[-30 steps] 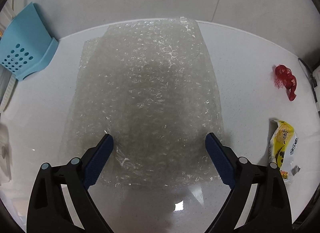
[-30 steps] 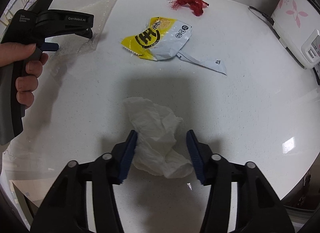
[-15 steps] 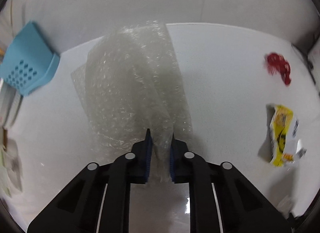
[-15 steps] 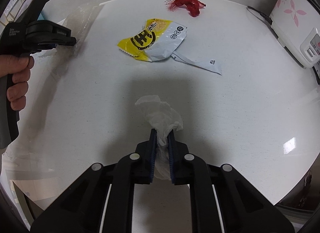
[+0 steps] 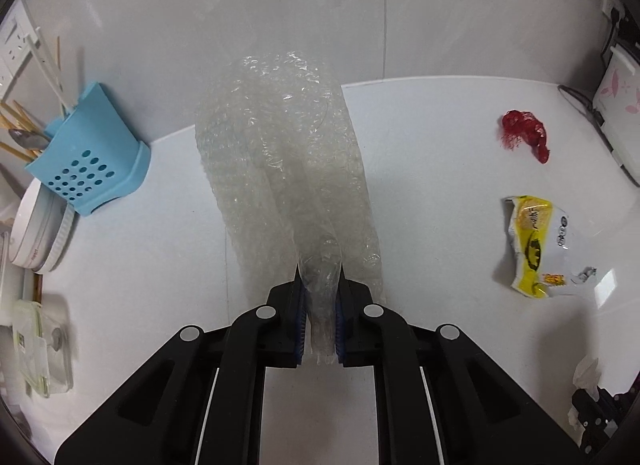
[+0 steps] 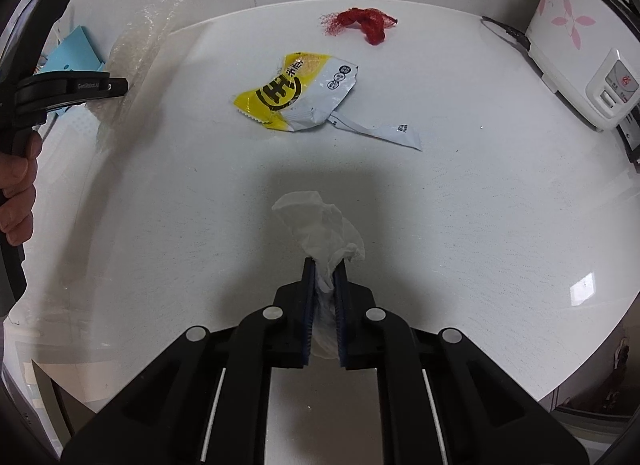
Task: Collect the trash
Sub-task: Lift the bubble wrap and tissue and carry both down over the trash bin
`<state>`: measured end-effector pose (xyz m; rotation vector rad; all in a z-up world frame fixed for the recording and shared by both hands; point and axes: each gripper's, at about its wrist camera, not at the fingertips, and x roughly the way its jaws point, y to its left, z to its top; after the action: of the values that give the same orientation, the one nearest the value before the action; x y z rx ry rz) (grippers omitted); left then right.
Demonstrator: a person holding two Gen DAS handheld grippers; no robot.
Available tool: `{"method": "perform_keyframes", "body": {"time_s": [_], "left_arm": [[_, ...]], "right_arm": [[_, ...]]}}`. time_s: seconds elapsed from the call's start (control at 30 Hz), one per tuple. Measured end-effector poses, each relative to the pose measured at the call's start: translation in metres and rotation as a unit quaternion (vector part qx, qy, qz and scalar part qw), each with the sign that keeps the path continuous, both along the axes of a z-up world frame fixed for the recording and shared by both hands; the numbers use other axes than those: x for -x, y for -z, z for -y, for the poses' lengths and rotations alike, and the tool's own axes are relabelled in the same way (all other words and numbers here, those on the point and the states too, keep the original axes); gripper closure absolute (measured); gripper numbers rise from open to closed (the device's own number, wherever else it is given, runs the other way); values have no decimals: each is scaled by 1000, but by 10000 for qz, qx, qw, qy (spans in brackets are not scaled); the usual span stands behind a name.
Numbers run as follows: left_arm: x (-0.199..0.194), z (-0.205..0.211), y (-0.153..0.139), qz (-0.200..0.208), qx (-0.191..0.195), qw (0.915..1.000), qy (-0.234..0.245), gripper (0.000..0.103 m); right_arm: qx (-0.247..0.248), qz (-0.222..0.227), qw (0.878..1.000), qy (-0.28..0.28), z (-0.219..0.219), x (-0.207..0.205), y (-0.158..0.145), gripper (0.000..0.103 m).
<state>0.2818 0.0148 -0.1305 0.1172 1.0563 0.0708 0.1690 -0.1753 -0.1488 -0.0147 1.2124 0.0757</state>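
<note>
Trash: the yellow wrapper (image 6: 296,91) lies flat on the table (image 6: 480,193), long axis slanting from its yellow end to its torn white tail. The red net (image 6: 362,23) lies beyond the wrapper. The right tool (image 6: 324,269), clamped on a white tissue (image 6: 320,225), sits nearer the wrapper, which lies straight ahead of it. The left tool (image 5: 320,277), its jaws just closed on bubble wrap (image 5: 280,145), stands left of the wrapper

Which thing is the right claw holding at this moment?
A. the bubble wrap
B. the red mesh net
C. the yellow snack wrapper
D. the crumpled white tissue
D: the right claw is shut on the crumpled white tissue, which sticks out between its blue pads.
</note>
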Motion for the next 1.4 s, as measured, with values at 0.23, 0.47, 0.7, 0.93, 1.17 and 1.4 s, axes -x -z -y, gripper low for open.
{"method": "perform_keyframes", "body": {"time_s": [0.23,0.47,0.7,0.93,1.17,1.4], "left_arm": [[22,-8,-13,111,77,9999,-40,93],[49,-6,-27,243,153,9995,-96,93],[76,-1,-38,301,234,9991,-170,93],[106,5,-46,357,317,9986,-238,93],[142,13,-55,439,388,9979,-293,93],[175,22,-60,492,486,9969,-371,93]], "right_arm": [[-95,115,9999,-6,8,10,-13,95],[-163,224,9996,-47,15,23,-21,95],[-198,309,9993,-114,23,40,-28,95],[-199,391,9988,-207,29,57,-34,95],[-213,452,9983,-306,34,73,-40,95],[-241,544,9973,-433,38,92,-49,95]]}}
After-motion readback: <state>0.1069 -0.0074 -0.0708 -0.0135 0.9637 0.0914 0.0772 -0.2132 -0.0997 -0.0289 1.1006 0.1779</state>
